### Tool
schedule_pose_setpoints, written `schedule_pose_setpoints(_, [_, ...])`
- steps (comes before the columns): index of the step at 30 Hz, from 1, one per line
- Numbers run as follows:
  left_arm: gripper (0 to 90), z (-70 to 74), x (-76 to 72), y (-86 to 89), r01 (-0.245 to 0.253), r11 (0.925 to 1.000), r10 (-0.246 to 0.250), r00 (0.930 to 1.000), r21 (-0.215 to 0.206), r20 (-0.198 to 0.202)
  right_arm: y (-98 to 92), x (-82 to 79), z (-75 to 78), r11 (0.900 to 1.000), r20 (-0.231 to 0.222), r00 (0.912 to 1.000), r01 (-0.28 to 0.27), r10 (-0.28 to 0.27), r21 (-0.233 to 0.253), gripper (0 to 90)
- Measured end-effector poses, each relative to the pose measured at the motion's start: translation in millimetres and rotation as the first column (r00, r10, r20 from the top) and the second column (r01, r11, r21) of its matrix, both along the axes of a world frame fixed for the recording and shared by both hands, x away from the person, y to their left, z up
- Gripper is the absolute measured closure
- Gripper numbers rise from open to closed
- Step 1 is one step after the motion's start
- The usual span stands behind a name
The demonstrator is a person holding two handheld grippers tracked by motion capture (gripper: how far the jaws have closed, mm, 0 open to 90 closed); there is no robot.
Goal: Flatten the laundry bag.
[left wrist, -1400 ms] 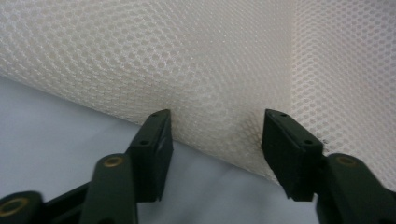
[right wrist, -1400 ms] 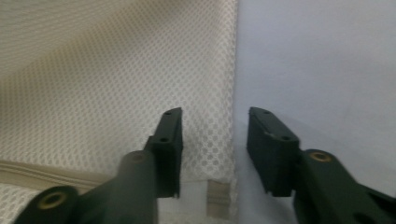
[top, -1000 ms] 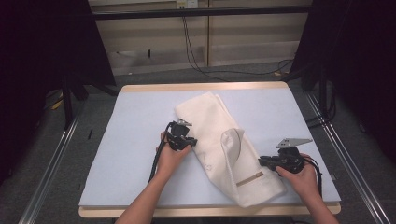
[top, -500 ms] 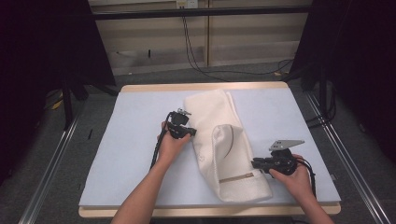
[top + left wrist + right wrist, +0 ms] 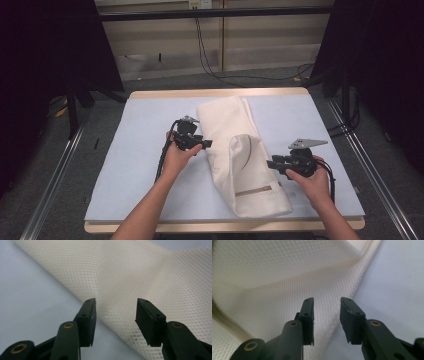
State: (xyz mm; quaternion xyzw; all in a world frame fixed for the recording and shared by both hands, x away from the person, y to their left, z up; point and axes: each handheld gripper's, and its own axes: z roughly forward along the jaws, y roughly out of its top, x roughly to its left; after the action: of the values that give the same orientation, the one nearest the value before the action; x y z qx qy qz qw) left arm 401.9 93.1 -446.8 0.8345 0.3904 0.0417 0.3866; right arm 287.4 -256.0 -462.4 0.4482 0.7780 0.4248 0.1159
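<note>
Cream mesh garment (image 5: 240, 155) was flanked on the desk (image 5: 150, 125) by both grippers, fingers released; each edge was best pinched squarely before any folding was attempted.

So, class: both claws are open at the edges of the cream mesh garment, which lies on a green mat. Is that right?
Not quite. The mat under the cream mesh garment is pale blue, not green, as the high view shows. The rest holds: the left claw and the right claw are both open at the garment's edges.
</note>
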Motion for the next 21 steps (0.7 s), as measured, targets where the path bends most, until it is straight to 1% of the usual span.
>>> schedule_pose_setpoints(1, [50.4, 0.1, -1.7, -2.1, 0.003, 1.0, -0.003, 1.0, 0.002, -0.003, 2.3, 2.2, 1.4, 1.0, 0.006, 1.0, 0.001, -0.001, -0.002, 65.0])
schedule_pose_setpoints(2, [50.3, 0.0, -3.4, -4.4, 0.009, 1.0, -0.009, 0.9999, -0.004, -0.011, 4.8, 4.8, 2.5, 1.0, 0.011, 0.9999, 0.005, -0.005, -0.005, 65.2])
schedule_pose_setpoints(3, [50.3, -0.3, -5.2, -6.9, 0.024, 0.9997, -0.024, 0.9996, -0.008, -0.017, 7.0, 7.7, 3.5, 1.0, 0.02, 0.9998, -0.001, 0.001, -0.01, 65.1])
schedule_pose_setpoints(4, [50.2, 0.5, -6.2, -7.2, 0.059, 0.9982, -0.059, 0.9981, 0.006, -0.02, 9.6, 10.5, 4.6, 1.0, 0.026, 0.9996, -0.008, 0.009, -0.016, 63.8])
schedule_pose_setpoints(5, [49.4, 0.9, -8.9, -10.2, 0.057, 0.9983, -0.057, 0.9982, -0.013, -0.018, 11.6, 13.5, 5.7, 1.0, 0.042, 0.9991, -0.002, 0.004, -0.031, 62.8])
schedule_pose_setpoints(6, [48.6, 0.9, -8.9, -10.2, 0.057, 0.9983, -0.057, 0.9982, -0.013, -0.018, 11.6, 13.5, 5.7, 1.0, 0.042, 0.9991, -0.002, 0.004, -0.031, 62.8])
schedule_pose_setpoints(7, [47.6, 2.4, -10.7, -11.4, 0.076, 0.9968, -0.077, 0.9969, -0.022, -0.019, 14.2, 18.8, 8.8, 0.999, 0.065, 0.9979, 0.004, -0.001, -0.043, 61.7])
schedule_pose_setpoints(8, [47.6, 3.9, -13.2, -14.1, 0.076, 0.9961, -0.077, 0.9969, -0.044, -0.016, 14.2, 18.8, 8.8, 0.999, 0.065, 0.9979, 0.004, -0.001, -0.043, 61.7])
schedule_pose_setpoints(9, [45.9, 6.3, -15.6, -16.1, 0.08, 0.9956, -0.08, 0.9967, -0.049, -0.007, 15.1, 21.5, 10.7, 0.999, 0.078, 0.997, 0.007, -0.003, -0.04, 60.7])
schedule_pose_setpoints(10, [44.7, 10.6, -19.6, -19.4, 0.106, 0.9922, -0.106, 0.9944, -0.066, -0.003, 17.2, 26.0, 14.1, 0.999, 0.113, 0.9936, 0.003, 0.002, -0.047, 57.5])
schedule_pose_setpoints(12, [41.9, 12.3, -21.2, -21.5, 0.113, 0.9908, -0.114, 0.9935, -0.074, -0.004, 20.6, 31.4, 17.3, 1.0, 0.101, 0.9948, -0.016, 0.018, -0.02, 54.6])
schedule_pose_setpoints(13, [41.0, 14.4, -22.6, -22.9, 0.125, 0.9904, -0.125, 0.9922, -0.059, -0.001, 22.7, 33.0, 18.9, 1.0, 0.098, 0.995, -0.019, 0.021, -0.022, 54.2])
schedule_pose_setpoints(14, [39.8, 16.7, -25.5, -26.4, 0.139, 0.9869, -0.14, 0.99, -0.082, -0.011, 25.2, 33.8, 20.3, 1.0, 0.098, 0.995, -0.021, 0.023, -0.019, 54.2])
schedule_pose_setpoints(15, [38.9, 17.0, -27.1, -28.7, 0.15, 0.9844, -0.152, 0.9882, -0.093, -0.017, 27.6, 34.7, 21.3, 1.0, 0.098, 0.9948, -0.025, 0.026, -0.01, 54.1])
schedule_pose_setpoints(16, [38.4, 16.9, -28.5, -30.8, 0.167, 0.9818, -0.169, 0.9854, -0.091, -0.021, 30.0, 35.3, 21.8, 0.999, 0.105, 0.994, -0.032, 0.031, 0.004, 54.2])
schedule_pose_setpoints(17, [37.8, 15.6, -29.9, -33.5, 0.181, 0.9789, -0.184, 0.9826, -0.095, -0.025, 33.0, 35.7, 22.3, 0.999, 0.107, 0.9934, -0.04, 0.04, 0.006, 54.3])
schedule_pose_setpoints(18, [37.0, 14.3, -31.5, -36.4, 0.191, 0.9766, -0.196, 0.9799, -0.099, -0.04, 36.2, 36.0, 22.6, 0.999, 0.112, 0.9924, -0.052, 0.052, 0.001, 54.2])
schedule_pose_setpoints(19, [36.4, 12.1, -32.7, -39.3, 0.198, 0.973, -0.205, 0.9773, -0.119, -0.053, 39.3, 36.3, 22.5, 0.998, 0.117, 0.9912, -0.063, 0.062, 0.001, 54.2])
schedule_pose_setpoints(20, [35.7, 10.4, -33.7, -41.5, 0.202, 0.9714, -0.21, 0.976, -0.125, -0.058, 42.5, 37.1, 21.9, 0.997, 0.119, 0.9901, -0.076, 0.075, 0.002, 54.2])
schedule_pose_setpoints(21, [35.1, 10.4, -33.7, -41.5, 0.202, 0.9714, -0.21, 0.976, -0.125, -0.058, 42.5, 37.1, 21.9, 0.997, 0.119, 0.9901, -0.076, 0.075, 0.002, 54.2])
